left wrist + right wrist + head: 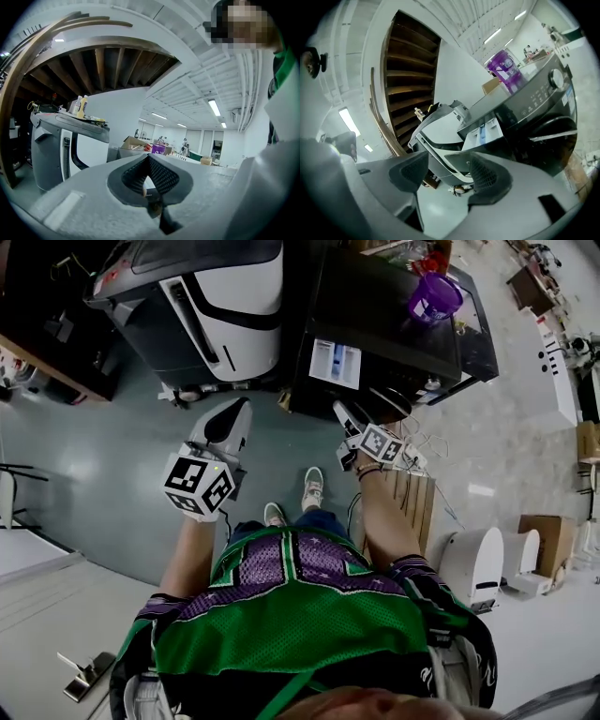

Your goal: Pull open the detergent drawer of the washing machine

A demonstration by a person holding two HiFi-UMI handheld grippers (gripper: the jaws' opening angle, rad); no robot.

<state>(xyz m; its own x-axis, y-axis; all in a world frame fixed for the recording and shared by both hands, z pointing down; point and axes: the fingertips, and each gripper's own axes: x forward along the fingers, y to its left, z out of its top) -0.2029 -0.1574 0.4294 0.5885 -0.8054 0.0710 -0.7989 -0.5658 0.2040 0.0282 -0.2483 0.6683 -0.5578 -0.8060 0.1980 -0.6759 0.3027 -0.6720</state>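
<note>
The left gripper [149, 162] is shut on nothing, its pads pressed together, clear of the washer [398, 307]. The drawer [335, 363] is seen already drawn out of the washer's upper front. It is judged light, rigid plastic that slides straight, best taken by its front lip. The right gripper [447, 171] is held with jaws apart and empty, near the drawer but not touching it.

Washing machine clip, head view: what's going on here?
A person stands facing a black washing machine with a tool in each hand. Its detergent drawer already sticks out of the front. The right tool is close to the drawer but not touching it, its jaws apart and empty. The left tool is off to the side, its jaws together on nothing.
</note>
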